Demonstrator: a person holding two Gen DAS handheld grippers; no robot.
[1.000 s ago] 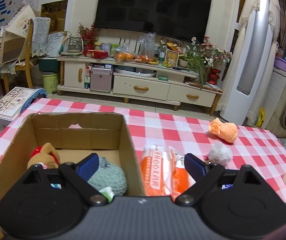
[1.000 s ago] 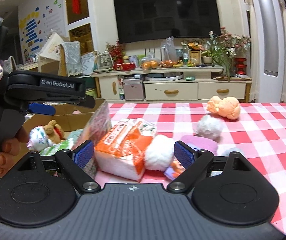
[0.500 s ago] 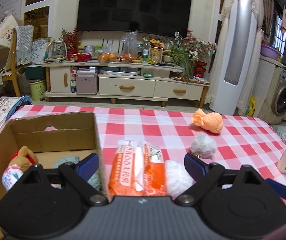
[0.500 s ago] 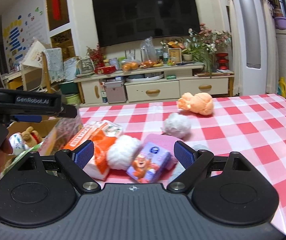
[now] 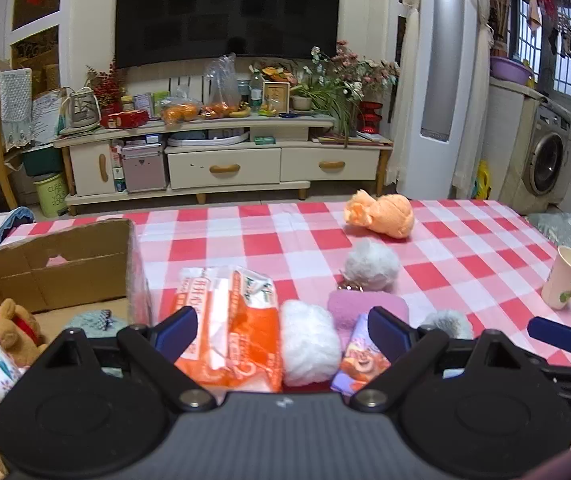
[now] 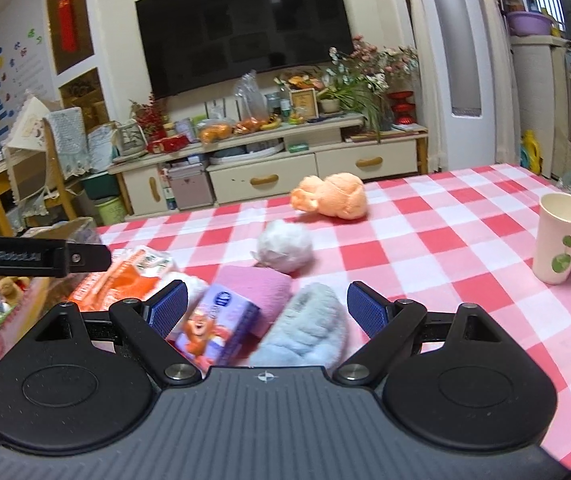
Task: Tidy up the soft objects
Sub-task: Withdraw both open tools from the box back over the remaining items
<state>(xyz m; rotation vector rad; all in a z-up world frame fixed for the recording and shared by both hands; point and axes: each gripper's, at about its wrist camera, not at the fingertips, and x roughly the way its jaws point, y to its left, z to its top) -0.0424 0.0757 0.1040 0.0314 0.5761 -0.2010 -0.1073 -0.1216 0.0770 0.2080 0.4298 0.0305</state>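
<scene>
Between the wide-spread fingers of the left gripper (image 5: 281,334) (nothing gripped), an orange tissue pack (image 5: 229,328).

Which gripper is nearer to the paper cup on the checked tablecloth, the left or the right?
Right. The right gripper hangs over the soft things, with the paper cup just off to its right. The left gripper sits nearer the cardboard box, with the cup beyond the right gripper's fingers.
</scene>
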